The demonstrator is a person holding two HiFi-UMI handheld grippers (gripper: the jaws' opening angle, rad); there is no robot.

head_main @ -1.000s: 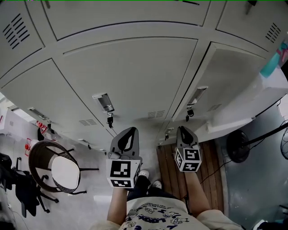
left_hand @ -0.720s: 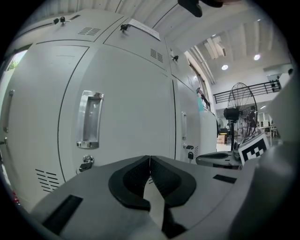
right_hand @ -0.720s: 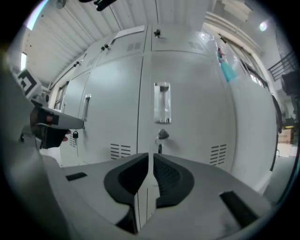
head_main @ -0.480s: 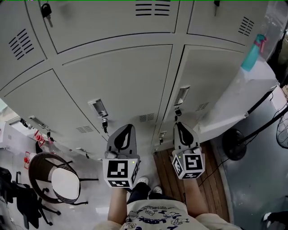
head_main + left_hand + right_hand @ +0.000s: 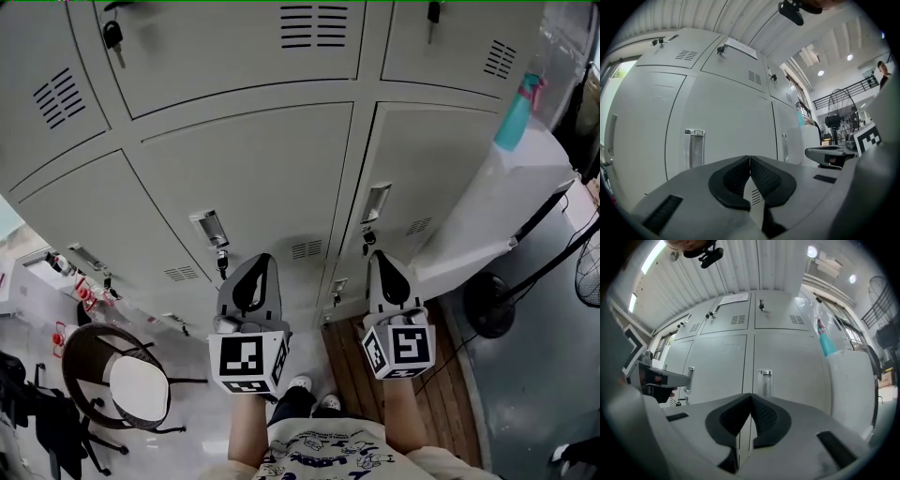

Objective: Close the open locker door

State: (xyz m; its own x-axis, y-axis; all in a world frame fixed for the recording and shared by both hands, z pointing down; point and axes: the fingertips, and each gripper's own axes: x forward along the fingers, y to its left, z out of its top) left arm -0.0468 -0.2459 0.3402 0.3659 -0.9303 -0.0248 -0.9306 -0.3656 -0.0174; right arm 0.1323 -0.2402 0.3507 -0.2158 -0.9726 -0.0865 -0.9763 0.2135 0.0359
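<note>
Grey lockers fill the head view. The right locker door (image 5: 431, 178), with a metal handle (image 5: 376, 202) and a key (image 5: 367, 236) under it, looks flush with its neighbours, no gap showing. My right gripper (image 5: 380, 259) is just below that handle, a little off the door; its jaws are closing and the pads meet with nothing between them. In the right gripper view that handle (image 5: 764, 380) stands straight ahead of the right gripper (image 5: 751, 397). My left gripper (image 5: 254, 266) is shut and empty below the middle door's handle (image 5: 209, 227). The left gripper (image 5: 749, 159) faces that handle (image 5: 694, 147).
A white cabinet (image 5: 525, 187) with a teal spray bottle (image 5: 516, 111) stands right of the lockers. Below it on the floor is a black fan (image 5: 492, 305). A round chair (image 5: 122, 375) is at the lower left. Wooden boards (image 5: 352, 361) lie under the right arm.
The dark gap along the right door's left edge is gone and the door now sits flush. The head view has tilted up the lockers. Both grippers stay at about the same place.
</note>
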